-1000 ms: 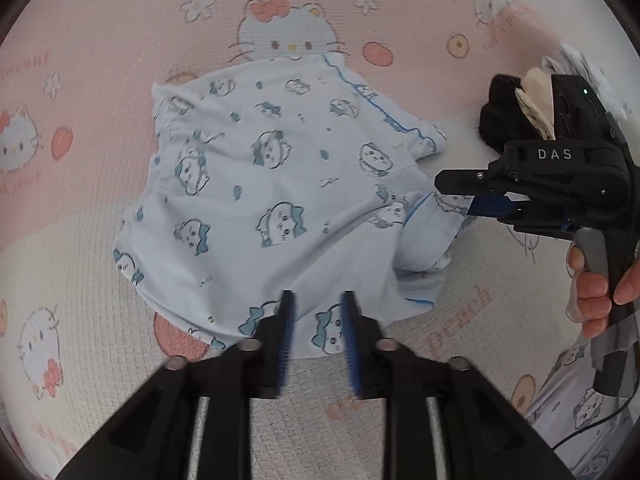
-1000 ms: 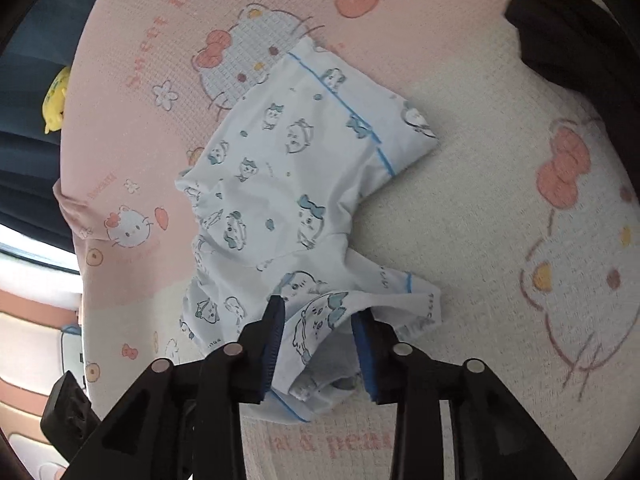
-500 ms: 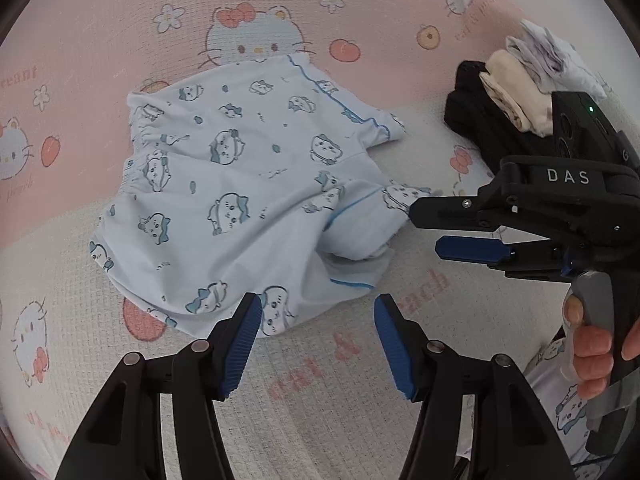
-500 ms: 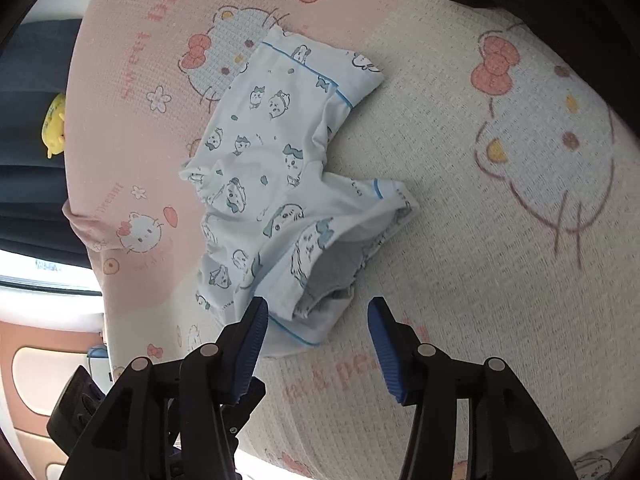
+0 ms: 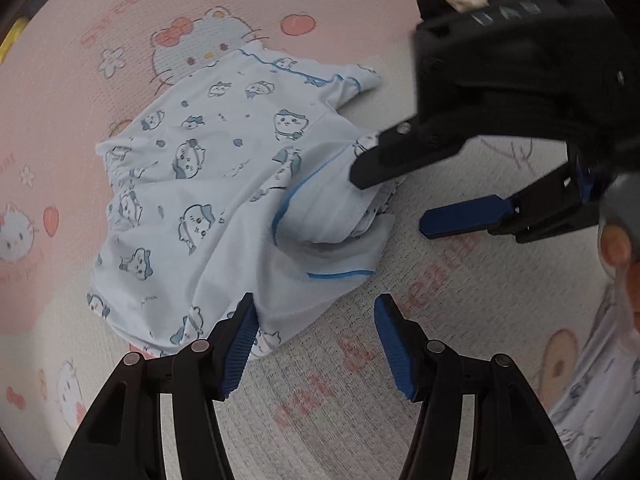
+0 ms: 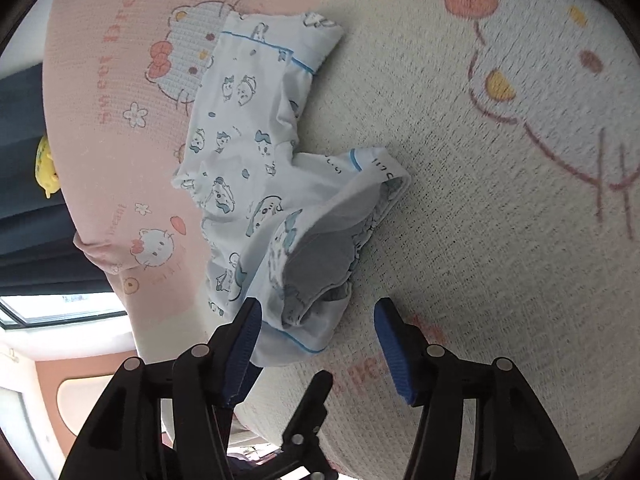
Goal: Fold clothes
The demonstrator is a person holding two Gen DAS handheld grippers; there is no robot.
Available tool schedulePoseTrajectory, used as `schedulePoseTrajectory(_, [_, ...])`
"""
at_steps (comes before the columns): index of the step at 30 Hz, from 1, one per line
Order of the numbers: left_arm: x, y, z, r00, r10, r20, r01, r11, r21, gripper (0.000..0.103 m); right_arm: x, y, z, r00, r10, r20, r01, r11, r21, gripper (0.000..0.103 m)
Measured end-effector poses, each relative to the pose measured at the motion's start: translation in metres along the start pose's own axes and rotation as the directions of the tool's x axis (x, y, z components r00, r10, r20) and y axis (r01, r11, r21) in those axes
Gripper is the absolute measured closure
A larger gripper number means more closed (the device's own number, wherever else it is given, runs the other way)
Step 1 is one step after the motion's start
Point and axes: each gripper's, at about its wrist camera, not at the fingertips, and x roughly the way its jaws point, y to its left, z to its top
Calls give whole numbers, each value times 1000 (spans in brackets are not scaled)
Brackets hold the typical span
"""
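Crumpled printed shorts (image 5: 224, 200) on waffle-knit blanket (image 5: 440, 320).

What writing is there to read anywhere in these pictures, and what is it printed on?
"Sweet Dream": pink letters on the blanket, sideways in the right wrist view, cut off in the left.
Red lettering on the blanket's cream part: too blurred to read.
Label on the right hand-held gripper: blurred.

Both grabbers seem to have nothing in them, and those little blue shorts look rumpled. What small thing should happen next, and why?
Probably smooth the shorts flat first: the left gripper is open, the right gripper's jaws are opening with nothing pinched, and one leg opening gapes, bunched.
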Motion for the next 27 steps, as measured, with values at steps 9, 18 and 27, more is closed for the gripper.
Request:
schedulePoseTrajectory(9, [14,-2,5,998,3,60,-8,996,94,47,12,-2,17,995,99,26,-100,995,30,45])
schedulePoseTrajectory(18, [11,31,-2,991,-88,101,88,996,9,94,18,33,24,990,-129,61,139,966,-217,91])
schedulePoseTrajectory(27, [-8,67,0,985,-113,129,121,991,-63,95,-2,41,42,977,-147,156,178,961,-210,92])
